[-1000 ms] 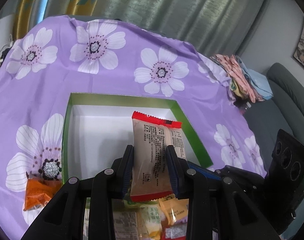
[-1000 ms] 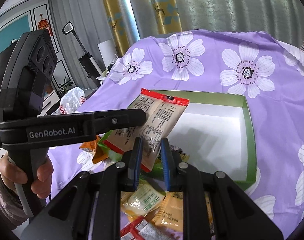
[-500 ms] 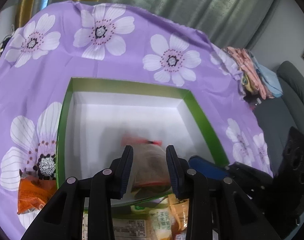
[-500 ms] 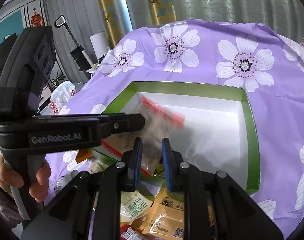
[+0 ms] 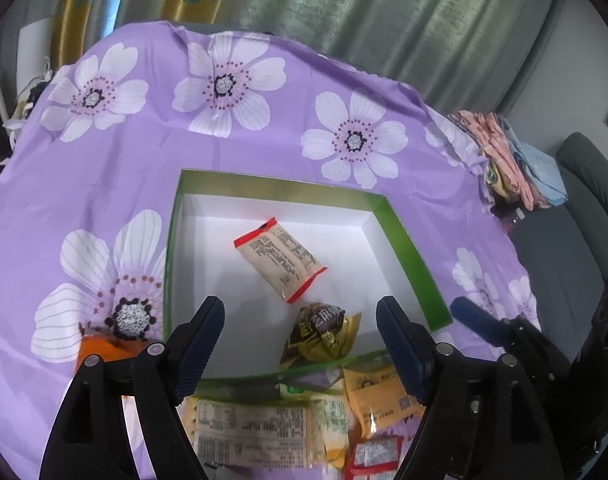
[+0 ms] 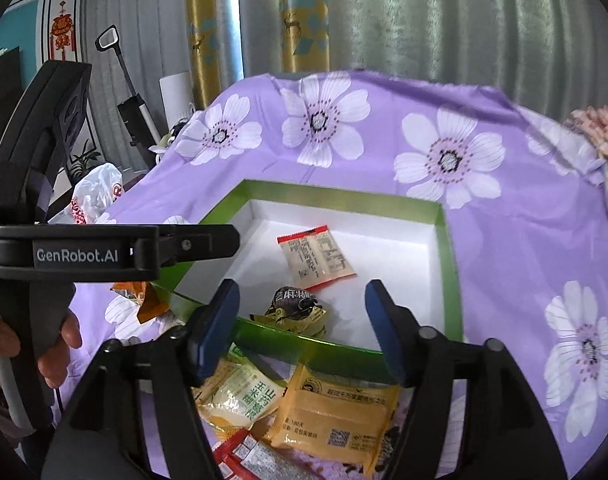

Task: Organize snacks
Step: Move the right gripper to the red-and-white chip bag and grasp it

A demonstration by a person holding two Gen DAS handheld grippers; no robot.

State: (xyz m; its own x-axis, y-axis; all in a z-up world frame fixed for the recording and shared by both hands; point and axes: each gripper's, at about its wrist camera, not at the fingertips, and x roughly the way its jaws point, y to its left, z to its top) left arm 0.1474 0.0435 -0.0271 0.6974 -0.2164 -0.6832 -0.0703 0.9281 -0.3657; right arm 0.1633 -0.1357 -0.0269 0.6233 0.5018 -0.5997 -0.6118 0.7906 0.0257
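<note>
An open green box [image 5: 407, 240] with a white inside lies on the purple flowered cloth. In it lie a beige packet with red ends [image 5: 280, 264] and, nearer me, a dark brown and gold packet [image 5: 323, 336]. My left gripper [image 5: 300, 312] hangs over the box's near edge with its jaws opening and nothing touching the pads. My right gripper [image 6: 302, 292] hovers beside it, jaws also opening and empty. From there the beige packet [image 6: 315, 258] and the dark packet [image 6: 296, 308] show below. Loose snacks [image 6: 335, 412] are piled in front of the box.
An orange packet [image 5: 100, 352] lies on the cloth left of the box. Folded clothes [image 5: 515, 160] and a grey sofa [image 5: 591, 200] are at the right. A hand [image 6: 60, 344] grips the left gripper's handle. A plastic bag [image 6: 96, 192] sits beyond the table's left edge.
The left gripper held the beige packet upright over the box; its jaws have spread and the packet now lies flat inside. The right jaws have spread too, and a dark packet now lies in the box.
</note>
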